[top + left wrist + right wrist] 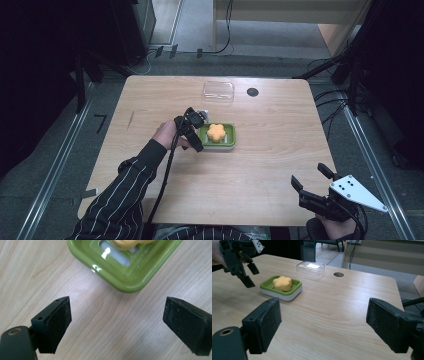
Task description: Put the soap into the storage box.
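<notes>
A: Item one, left gripper. State?

B: Jaws apart, nothing between the pads; in the left gripper view they frame bare wood. It hangs just beside the left edge of the green soap dish, not touching it.

A: Item two, the dish and contents?

B: Green tray on a white base, flat on the table, just ahead of the left jaws. An orange flower-shaped soap lies inside it, in the middle. By the look of it the soap is already placed, so that step seems done.

A: Item three, further off?

B: A clear plastic lid, beyond the dish and well apart from both grippers, untouched. If it belongs on the dish, that is what is left. I cannot tell that for certain.

A: Item four, right gripper?

B: Jaws wide apart, empty, at the near right corner, well away from the dish.

A: Markings, labels, brands?

B: None legible on dish, soap or lid. Only a pattern of black dots on the right gripper's grey plate.
</notes>
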The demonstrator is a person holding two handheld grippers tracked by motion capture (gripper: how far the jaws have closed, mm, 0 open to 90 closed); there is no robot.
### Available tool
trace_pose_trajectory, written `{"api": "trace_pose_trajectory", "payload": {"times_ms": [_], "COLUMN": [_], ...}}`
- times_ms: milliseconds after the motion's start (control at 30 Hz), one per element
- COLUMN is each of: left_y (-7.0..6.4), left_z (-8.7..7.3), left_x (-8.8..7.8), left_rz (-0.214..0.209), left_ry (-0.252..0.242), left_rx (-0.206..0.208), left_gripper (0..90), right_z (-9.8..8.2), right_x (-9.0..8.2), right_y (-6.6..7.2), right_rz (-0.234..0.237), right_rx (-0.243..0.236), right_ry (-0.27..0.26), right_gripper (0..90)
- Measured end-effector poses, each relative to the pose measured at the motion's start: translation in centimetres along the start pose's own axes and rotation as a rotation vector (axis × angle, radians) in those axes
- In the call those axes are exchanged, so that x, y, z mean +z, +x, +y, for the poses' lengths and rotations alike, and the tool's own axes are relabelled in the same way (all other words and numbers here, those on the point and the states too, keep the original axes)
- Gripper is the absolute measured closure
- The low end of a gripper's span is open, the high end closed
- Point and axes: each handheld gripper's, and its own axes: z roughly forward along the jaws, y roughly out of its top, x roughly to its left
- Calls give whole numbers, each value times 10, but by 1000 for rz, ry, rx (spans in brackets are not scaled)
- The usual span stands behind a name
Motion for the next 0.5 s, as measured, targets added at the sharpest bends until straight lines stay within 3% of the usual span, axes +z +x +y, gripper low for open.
{"api": "trace_pose_trajectory", "payload": {"times_ms": [500], "left_y": [2], "left_z": [-31], "left_x": [0], "left_rz": [6], "left_ry": [23], "left_rx": [-48], "left_gripper": [82], "right_z": [2], "right_x": [5], "right_y": [1], "right_rz": [15], "right_rx": [-7], "right_ry": [-1], "right_gripper": [135]}}
